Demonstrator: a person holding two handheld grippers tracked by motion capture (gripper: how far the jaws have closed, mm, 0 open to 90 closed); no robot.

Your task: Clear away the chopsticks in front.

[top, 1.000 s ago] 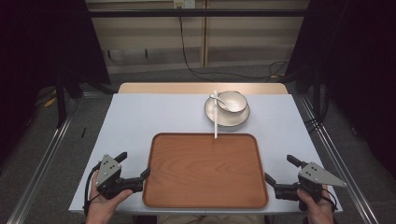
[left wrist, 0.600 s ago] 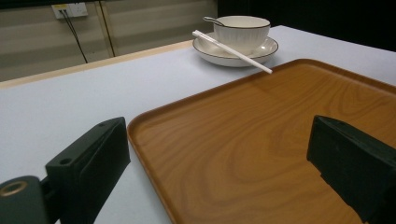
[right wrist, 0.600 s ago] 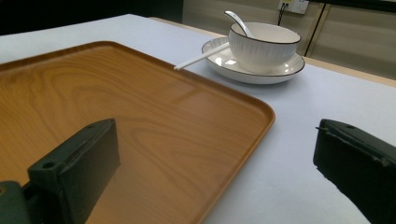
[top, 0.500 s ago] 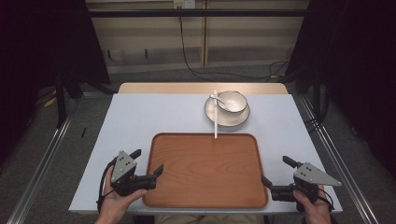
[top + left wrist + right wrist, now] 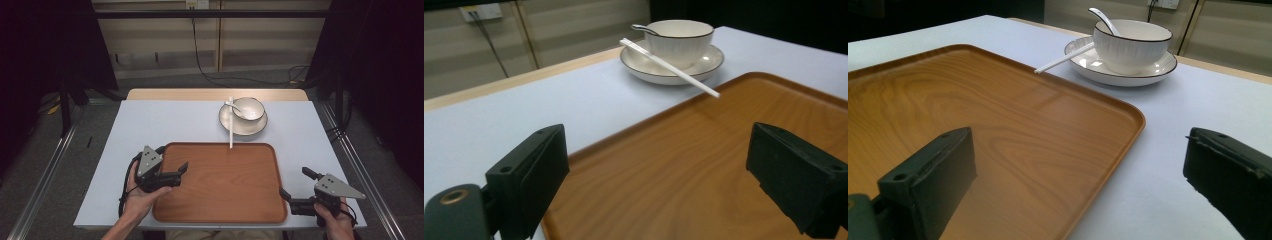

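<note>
Table (image 5: 170, 125): pale blue-white top with a light wooden strip along its far edge.
Tray (image 5: 220, 195): brown wood-grain, rounded corners and a raised rim, lying flat at the near middle of the table, between the two grippers.
Left gripper (image 5: 181, 168): held in the person's left hand (image 5: 142, 197) at the tray's near left; its jaws reach over the tray's left rim, spread wide with nothing between them, and they have just been closing a little.
Right gripper (image 5: 296, 182): held in the right hand (image 5: 332, 222) at the tray's near right corner, jaws released and wide apart, one over the tray's edge, one over the bare table.
Plate (image 5: 226, 120): white with a dark rim, far right of centre, beyond the tray.
Bowl (image 5: 248, 108): white, standing on the plate.
Spoon (image 5: 233, 105): white, resting in the bowl, handle out to the left.
Stick (image 5: 231, 122): thin, white, lying across the plate's left rim, its near tip over the tray's far edge.
</note>
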